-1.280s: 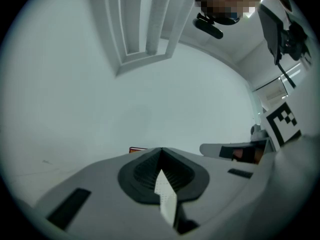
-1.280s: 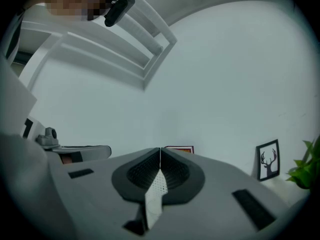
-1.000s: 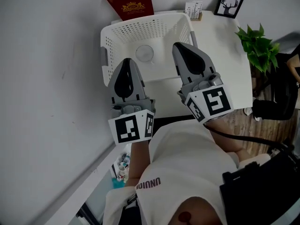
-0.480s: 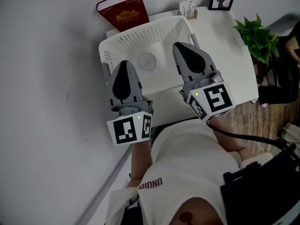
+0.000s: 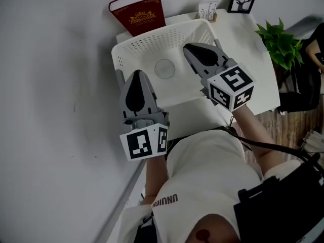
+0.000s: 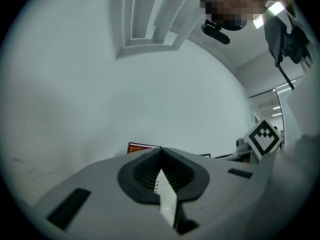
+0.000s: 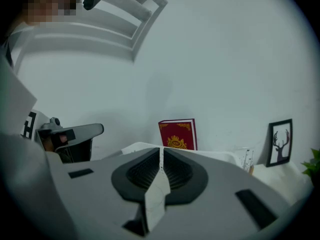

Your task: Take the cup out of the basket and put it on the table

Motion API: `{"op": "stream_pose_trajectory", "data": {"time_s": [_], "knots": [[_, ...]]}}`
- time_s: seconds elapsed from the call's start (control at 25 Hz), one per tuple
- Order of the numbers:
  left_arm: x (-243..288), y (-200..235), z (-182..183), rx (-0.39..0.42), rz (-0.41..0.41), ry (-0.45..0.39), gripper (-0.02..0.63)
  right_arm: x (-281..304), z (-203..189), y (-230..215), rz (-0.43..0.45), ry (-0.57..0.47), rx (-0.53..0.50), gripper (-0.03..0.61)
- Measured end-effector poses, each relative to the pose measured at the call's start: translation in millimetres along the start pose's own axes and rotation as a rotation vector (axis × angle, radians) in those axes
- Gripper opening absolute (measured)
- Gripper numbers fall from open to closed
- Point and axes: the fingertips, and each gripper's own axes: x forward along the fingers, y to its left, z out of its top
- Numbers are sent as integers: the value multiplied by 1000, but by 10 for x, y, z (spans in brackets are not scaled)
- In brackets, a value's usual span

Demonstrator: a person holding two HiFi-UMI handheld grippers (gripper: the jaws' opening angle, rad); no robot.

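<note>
Down and to the left of the right claw, inside the white basket, sits the cup. It is a clear cup. It stands up straight on the basket floor with its round mouth facing up. So I think its long way runs up and down, and a claw has to come at it from above or from the side.

The right claw is shut tight with nothing in it. It hangs over the right side of the basket and tips a little down. The cup is near its tip, but they do not touch.

The left claw is shut too and holds nothing. It is by the basket's near left corner and points flat. From this claw the cup is ahead and a bit to the right.

Both claws look about as close to the cup. The right one seems the better pick, since it is over the basket and points down. It must open wide first. Bare surface lies to the right of the right claw, a good spot for the cup.
</note>
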Motion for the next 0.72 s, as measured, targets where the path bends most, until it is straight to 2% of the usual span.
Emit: {"op": "stream_pose_trajectory", "data": {"time_s": [0.2,0.32,0.44,0.72], "knots": [[-86,157,39,-21,69,-34,9,252,-199,78,150,161,-39,26],[-142,220,35,-36,88,-45,9,365,-408,148,233,289,-82,114],[-193,264,-5,-45,100,-37,9,443,-650,176,275,414,-127,133],[-274,359,-33,-55,124,-38,9,508,-1135,210,354,649,-125,172]]}}
